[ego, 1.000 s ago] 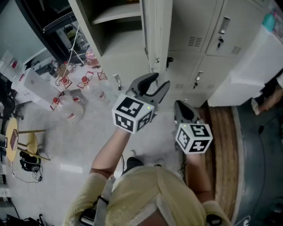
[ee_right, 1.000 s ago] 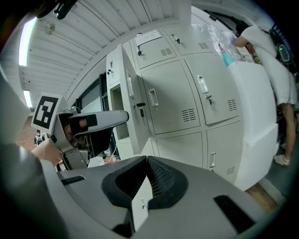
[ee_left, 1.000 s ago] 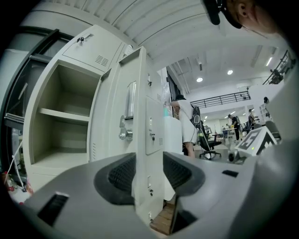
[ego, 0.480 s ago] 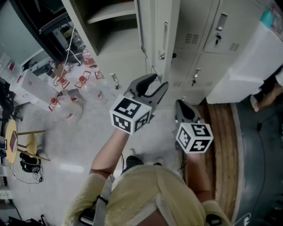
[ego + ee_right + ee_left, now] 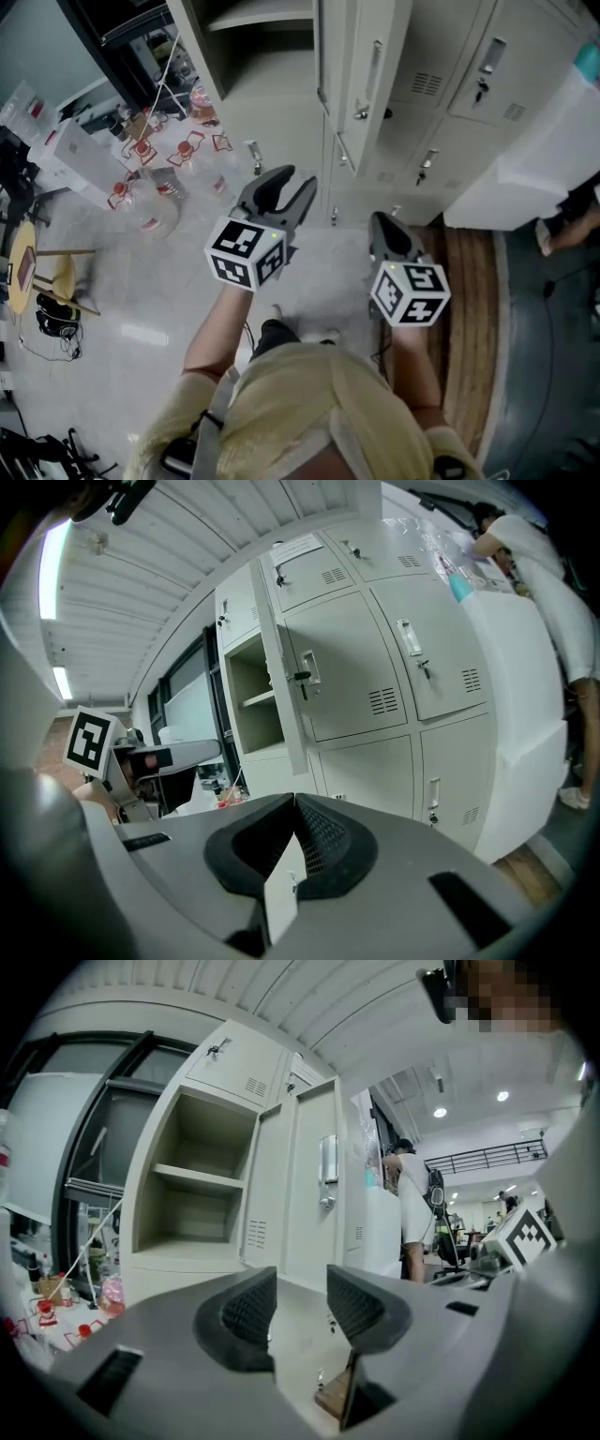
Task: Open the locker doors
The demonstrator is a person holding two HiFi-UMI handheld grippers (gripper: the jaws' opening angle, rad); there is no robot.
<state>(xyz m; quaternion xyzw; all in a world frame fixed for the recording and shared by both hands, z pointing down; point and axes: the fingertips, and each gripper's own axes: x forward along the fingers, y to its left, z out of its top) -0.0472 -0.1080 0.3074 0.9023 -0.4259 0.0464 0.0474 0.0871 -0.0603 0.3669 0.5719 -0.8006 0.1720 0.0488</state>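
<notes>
The closed locker door is lying at one o'clock from the right gripper, with its handle running upright. That gripper, clenched on nothing, is sitting nearer. The left gripper, released and empty, is hanging at its nine o'clock.

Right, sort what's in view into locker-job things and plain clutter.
Job:
open locker door
closed locker doors
left gripper, open and empty
right gripper, shut

Lying about:
plastic bottles on the floor
large white box beside the lockers
</notes>
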